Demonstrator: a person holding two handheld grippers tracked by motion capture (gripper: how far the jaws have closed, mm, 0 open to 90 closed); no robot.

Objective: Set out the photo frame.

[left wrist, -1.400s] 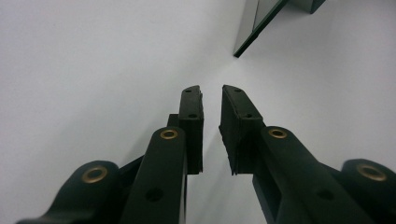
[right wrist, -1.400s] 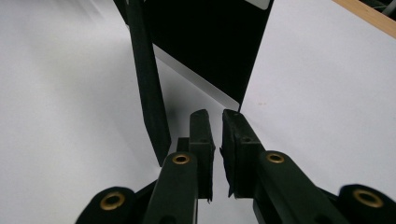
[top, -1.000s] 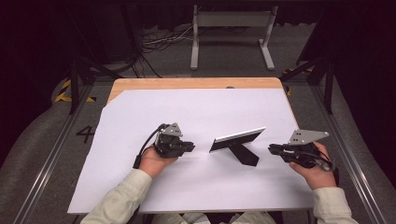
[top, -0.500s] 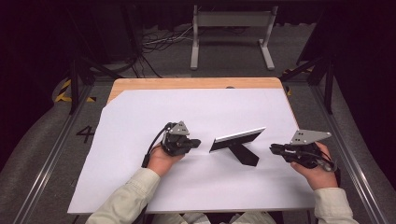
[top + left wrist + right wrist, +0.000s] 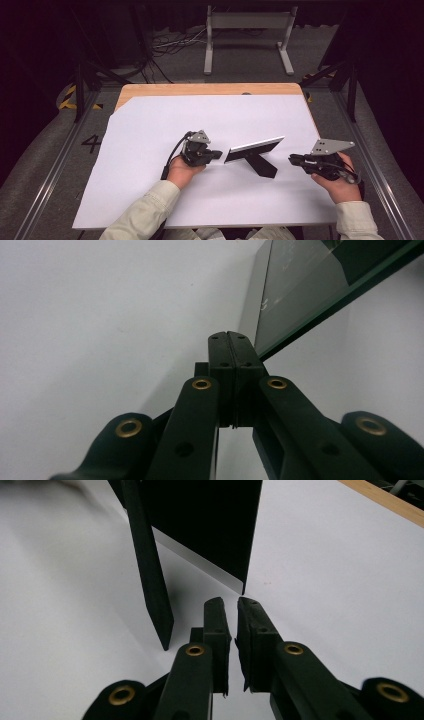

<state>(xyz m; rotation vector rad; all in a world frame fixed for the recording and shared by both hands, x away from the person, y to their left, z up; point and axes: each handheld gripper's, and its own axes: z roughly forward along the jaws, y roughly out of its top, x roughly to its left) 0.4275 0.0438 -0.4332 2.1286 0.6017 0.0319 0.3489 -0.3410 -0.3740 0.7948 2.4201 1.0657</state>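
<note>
Picture frame [image 5: 253, 149], the thing in hand, was seen standing on the white sheet [image 5: 150, 120] that covered the table, roughly midway between the two grippers in the high view. It was propped on a black strut [image 5: 262, 166] at its back, which ran down toward the person's side of the table. Its long top edge was tilted in that view, lower at the left end and higher at the right.

The left gripper [image 5: 216, 154] was held just beside the frame's left end, its jaws pointed at it. In the left gripper view the two black jaws were pressed flat together with nothing between them, having just been closing. The glass front of the frame [image 5: 310, 285] was seen close ahead and to the right of the tips; whether the tips touched its corner could not be told.

The right gripper [image 5: 292, 159] was held near the frame's right end, apart from it, with the strut between it and the frame in the high view. In the right gripper view [image 5: 228, 604] a narrow gap was left between the jaws, and nothing was gripped. The dark back of the frame [image 5: 210, 525] and the leaning strut [image 5: 150, 575] were seen just beyond the tips.

A strip of bare wooden tabletop [image 5: 200, 89] was shown along the far edge of the sheet.
</note>
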